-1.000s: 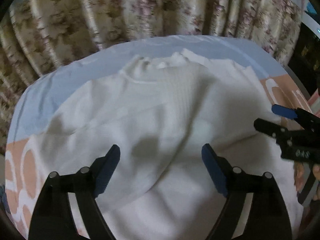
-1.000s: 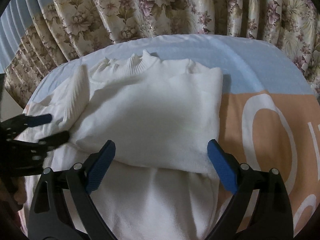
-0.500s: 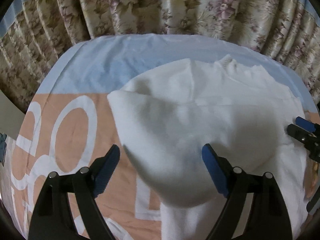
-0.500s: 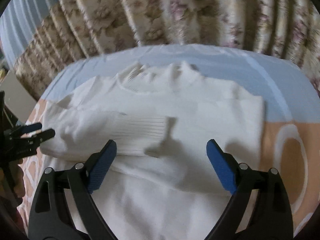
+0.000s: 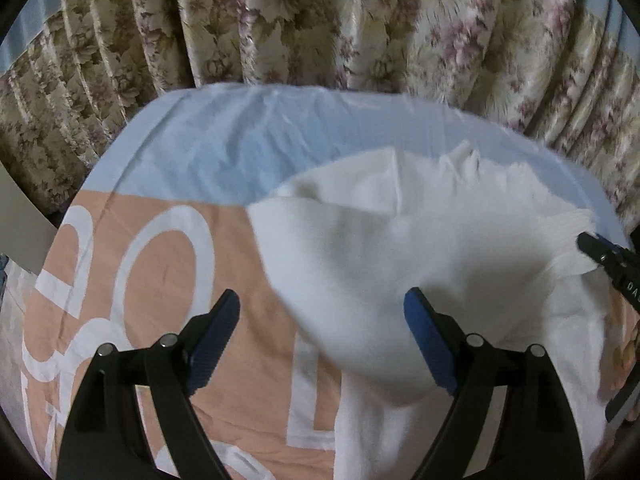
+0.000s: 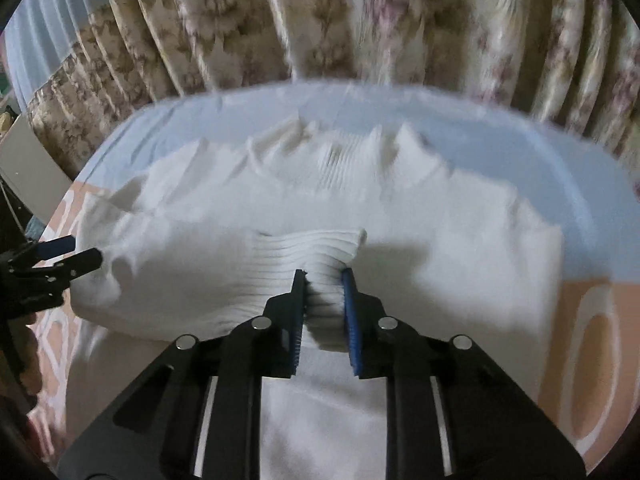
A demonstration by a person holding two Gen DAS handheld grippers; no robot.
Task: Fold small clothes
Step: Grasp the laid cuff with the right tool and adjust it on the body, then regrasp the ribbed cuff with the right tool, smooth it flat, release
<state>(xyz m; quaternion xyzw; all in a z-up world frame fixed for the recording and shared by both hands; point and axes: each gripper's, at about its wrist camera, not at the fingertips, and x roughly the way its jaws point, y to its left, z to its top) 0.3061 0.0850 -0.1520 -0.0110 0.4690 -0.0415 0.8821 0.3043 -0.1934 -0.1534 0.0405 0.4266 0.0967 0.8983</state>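
Now your right gripper (image 6: 324, 304) has gone from wide apart over the folded body to closing on the ribbed cuff (image 6: 316, 252), and your left view has swung off the sweater's chest toward its left edge. The right jaws are closing with the cuff's ribbing bunched between the blue pads, and the pads already look pressed into the knit. Your left gripper (image 5: 322, 336) hangs spread wide with nothing between its fingers, the left finger over bare bedspread (image 5: 160, 264), the right one over the sweater.

The white knit sweater (image 6: 440, 264) lies on the bed, collar (image 6: 344, 152) toward twelve o'clock near the floral curtain (image 6: 360, 24), one sleeve drawn across the chest. In the left view the garment fills the field from one to five o'clock, and the right gripper's tip shows at three o'clock on the cuff.

Expect this one to behave soft and light, floppy, with stretch in the ribs. It will sag and trail wherever you lift it, so the cuff is a fair hold for steering the sleeve. For your left, I'd judge the rounded fold at the sweater's left edge, around four o'clock between those fingers, the best place to pinch.
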